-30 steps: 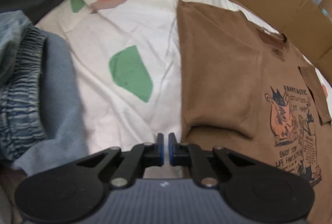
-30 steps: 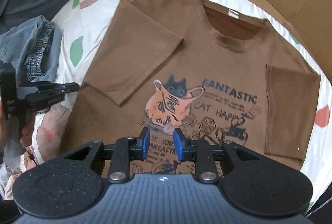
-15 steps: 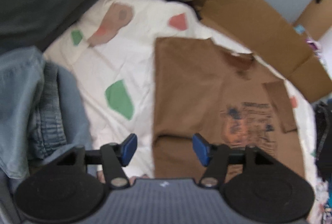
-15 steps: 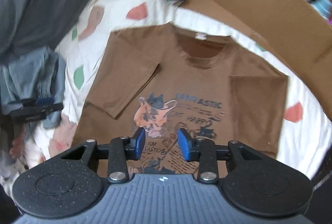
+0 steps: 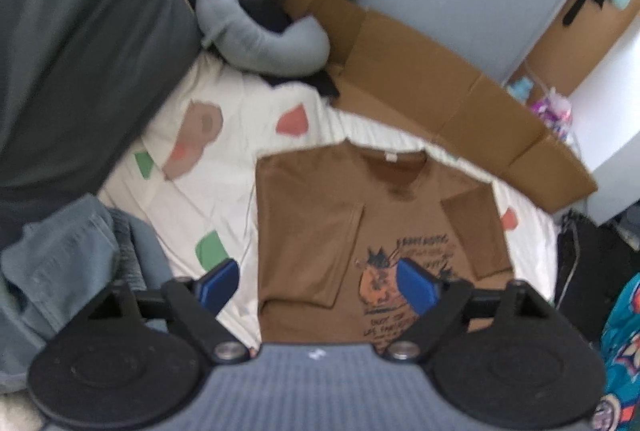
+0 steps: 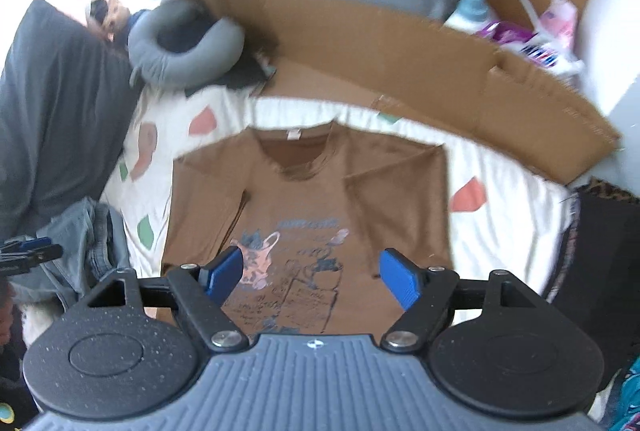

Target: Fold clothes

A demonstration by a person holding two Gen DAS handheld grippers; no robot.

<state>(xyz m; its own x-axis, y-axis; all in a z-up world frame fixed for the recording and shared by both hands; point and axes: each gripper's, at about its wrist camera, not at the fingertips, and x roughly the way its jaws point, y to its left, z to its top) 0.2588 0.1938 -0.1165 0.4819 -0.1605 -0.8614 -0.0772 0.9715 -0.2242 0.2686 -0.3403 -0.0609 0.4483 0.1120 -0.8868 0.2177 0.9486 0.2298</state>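
Observation:
A brown T-shirt (image 5: 316,223) (image 6: 320,187) with a cat print lies flat on the white patterned bed sheet (image 5: 224,159), both sleeves folded inward over the body. High above it, my left gripper (image 5: 318,285) has its jaws opening wide, nothing between the blue pads. My right gripper (image 6: 312,277) hovers over the shirt's printed lower half, jaws also opening, nothing held. The left gripper (image 6: 30,253) shows at the left edge of the right wrist view, held in a hand.
A pile of blue-grey clothes (image 5: 72,271) (image 6: 84,243) lies left of the shirt. A dark grey pillow (image 5: 80,51), a grey neck pillow (image 5: 260,43) and flattened cardboard (image 5: 440,103) border the bed's far side. Dark items sit off the right edge.
Both grippers rose well above the bed and opened from nearly shut to wide. The whole shirt and room have come into view. The shirt stays flat.

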